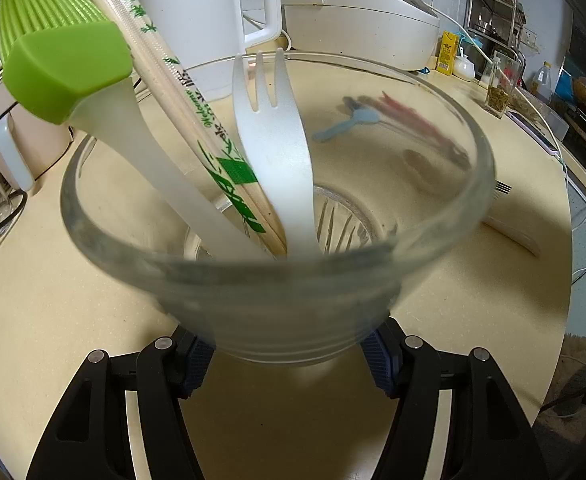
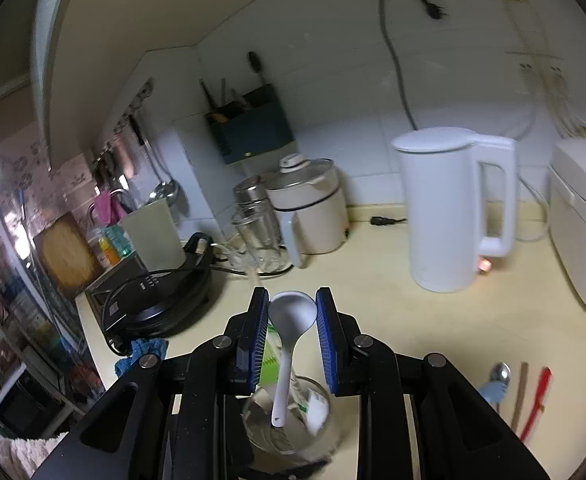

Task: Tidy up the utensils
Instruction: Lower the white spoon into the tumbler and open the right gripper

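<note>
The left claw [image 1: 285, 360] pinches the base of a clear, thick-walled glass bowl [image 1: 445, 216] between ribbed blue pads; the bowl sits on the speckled cream surface [image 1: 73, 312]. Leaning inside are a frosted white plastic fork [image 1: 273, 136], paper-sleeved chopsticks with green print [image 1: 181, 92] and a translucent-handled brush with a ridged lime silicone head [image 1: 57, 52]. The right claw [image 2: 292, 312] grips the rounded bowl of a matte white plastic spoon [image 2: 291, 316], whose handle hangs down over the glass bowl.
</note>
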